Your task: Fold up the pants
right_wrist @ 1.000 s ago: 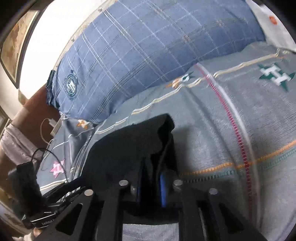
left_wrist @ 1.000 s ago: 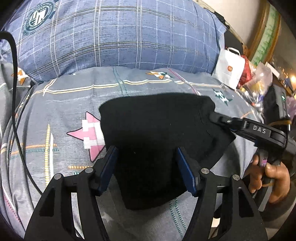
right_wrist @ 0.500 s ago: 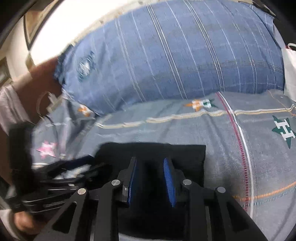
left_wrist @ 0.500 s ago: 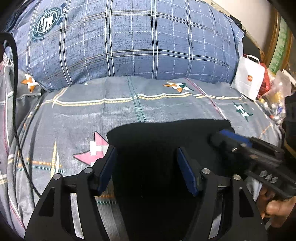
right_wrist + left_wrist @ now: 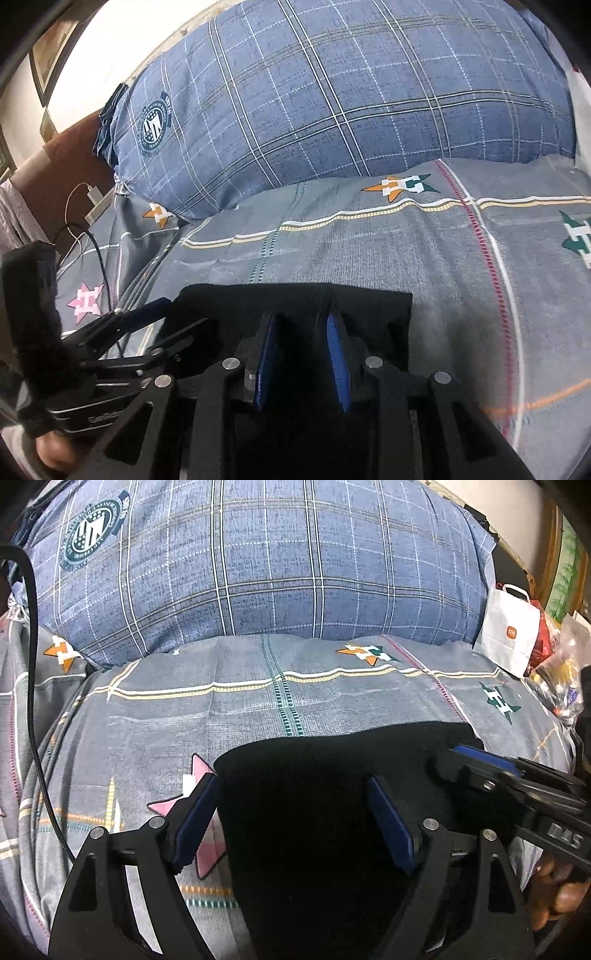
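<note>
The black pants (image 5: pixel 314 794) lie folded as a flat dark rectangle on the grey patterned bedspread; they also show in the right wrist view (image 5: pixel 295 299). My left gripper (image 5: pixel 291 805) is open, its blue-padded fingers (image 5: pixel 195 819) spread over the left part of the pants. My right gripper (image 5: pixel 301 332) hovers over the right part with its jaws partly apart, nothing clearly between the pads. It also shows from the side in the left wrist view (image 5: pixel 476 764). The left gripper appears at the left of the right wrist view (image 5: pixel 147 317).
A large blue plaid pillow (image 5: pixel 258 572) lies at the head of the bed. A white paper bag (image 5: pixel 509 627) and clutter stand at the right. A black cable (image 5: pixel 33 686) runs down the left side. A charger and cord (image 5: pixel 92 195) lie by the headboard.
The right gripper let go of the raised pants edge and opened partway. The pants now lie flat with a straight far edge. Both grippers drew back toward me.
</note>
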Demonstrator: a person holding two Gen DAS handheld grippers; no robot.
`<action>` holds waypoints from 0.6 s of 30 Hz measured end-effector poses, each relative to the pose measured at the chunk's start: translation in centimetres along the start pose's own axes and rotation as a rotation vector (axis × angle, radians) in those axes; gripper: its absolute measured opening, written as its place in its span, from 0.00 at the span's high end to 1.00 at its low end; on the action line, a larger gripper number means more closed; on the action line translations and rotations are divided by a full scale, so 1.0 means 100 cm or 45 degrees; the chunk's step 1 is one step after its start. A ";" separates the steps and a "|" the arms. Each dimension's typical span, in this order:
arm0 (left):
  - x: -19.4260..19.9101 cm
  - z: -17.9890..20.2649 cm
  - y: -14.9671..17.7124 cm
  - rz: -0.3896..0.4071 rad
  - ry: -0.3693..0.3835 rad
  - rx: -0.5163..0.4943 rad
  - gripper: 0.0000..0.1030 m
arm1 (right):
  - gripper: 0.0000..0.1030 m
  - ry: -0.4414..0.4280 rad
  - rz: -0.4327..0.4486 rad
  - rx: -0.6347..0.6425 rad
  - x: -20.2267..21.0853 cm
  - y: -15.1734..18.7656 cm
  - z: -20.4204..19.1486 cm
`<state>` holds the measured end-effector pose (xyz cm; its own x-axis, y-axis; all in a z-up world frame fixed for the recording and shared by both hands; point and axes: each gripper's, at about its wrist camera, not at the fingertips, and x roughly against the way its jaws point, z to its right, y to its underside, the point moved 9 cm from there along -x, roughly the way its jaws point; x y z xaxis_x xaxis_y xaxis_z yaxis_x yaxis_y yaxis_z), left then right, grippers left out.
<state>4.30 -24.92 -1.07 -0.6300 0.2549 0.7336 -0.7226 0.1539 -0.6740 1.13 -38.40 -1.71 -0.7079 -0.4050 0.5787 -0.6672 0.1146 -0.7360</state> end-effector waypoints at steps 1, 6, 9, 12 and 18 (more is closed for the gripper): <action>0.006 0.000 0.001 0.008 -0.006 -0.004 0.20 | 0.71 -0.005 0.006 0.008 0.007 0.002 -0.003; 0.027 0.002 0.003 0.041 -0.001 0.008 0.20 | 0.67 0.038 0.000 0.049 0.031 0.022 -0.012; 0.037 0.004 0.010 0.043 0.006 0.011 0.20 | 0.66 0.064 -0.010 0.063 0.038 0.034 -0.012; 0.038 0.007 0.021 0.027 0.001 0.007 0.20 | 0.66 0.087 -0.031 0.064 0.039 0.046 -0.009; 0.021 0.012 0.042 -0.036 0.010 0.026 0.20 | 0.66 0.100 -0.023 0.039 0.032 0.061 -0.001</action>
<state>-0.41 -24.92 -2.22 -0.6074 0.2581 0.7514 -0.7455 0.1418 -0.6513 -5.30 -38.87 -4.31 -0.7127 -0.3339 0.6169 -0.6735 0.0798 -0.7348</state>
